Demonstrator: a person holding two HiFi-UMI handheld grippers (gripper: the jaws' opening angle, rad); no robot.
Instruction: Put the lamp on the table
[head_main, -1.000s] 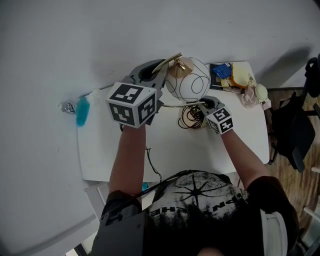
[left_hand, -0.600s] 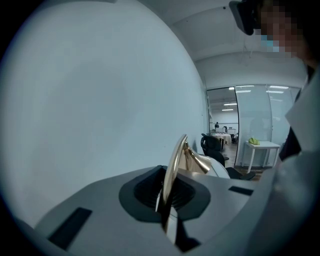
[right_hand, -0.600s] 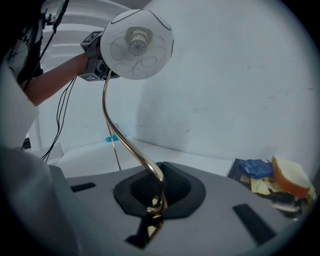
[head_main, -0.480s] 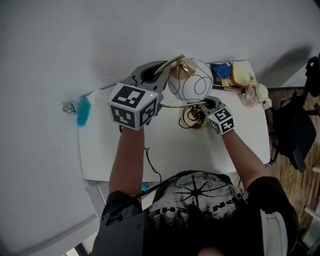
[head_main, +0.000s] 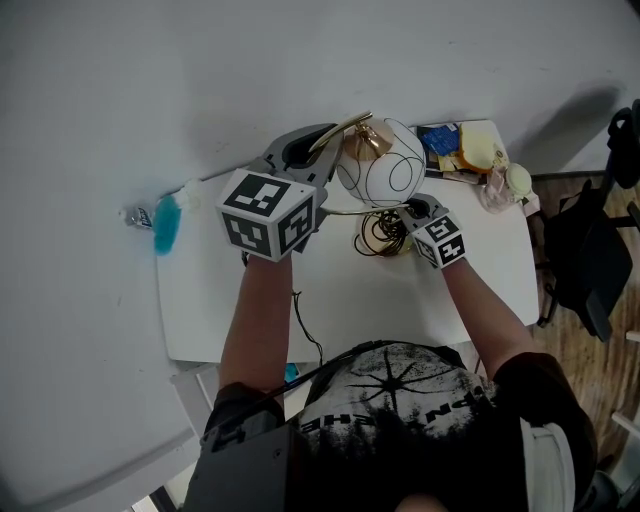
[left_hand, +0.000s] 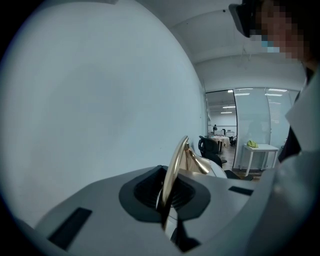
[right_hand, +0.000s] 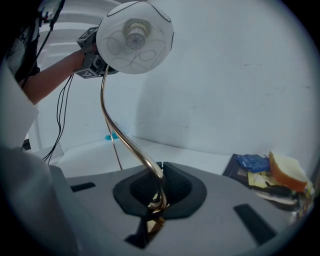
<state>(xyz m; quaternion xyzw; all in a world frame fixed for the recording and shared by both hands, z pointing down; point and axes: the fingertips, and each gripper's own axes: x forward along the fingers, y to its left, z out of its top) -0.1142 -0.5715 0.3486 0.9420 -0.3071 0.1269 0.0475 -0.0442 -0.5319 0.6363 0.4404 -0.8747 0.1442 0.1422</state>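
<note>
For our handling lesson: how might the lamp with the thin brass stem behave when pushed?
Likely top-heavy: its big white shade sits high on a thin curved stem, so it may tip. The polished stem looks stiff but possibly slippery. The shade may be fragile.

My head view is lit softly and evenly from overhead, the white desk (head_main: 400, 300) bright against the pale wall (head_main: 200, 80), with one soft dark shadow (head_main: 590, 110) at upper right. The left gripper view and right gripper view bulge fisheye-round with black corners and a blurred near foreground. The lamp (right_hand: 135, 40) shows a bright shade and a glinting brass stem.
</note>
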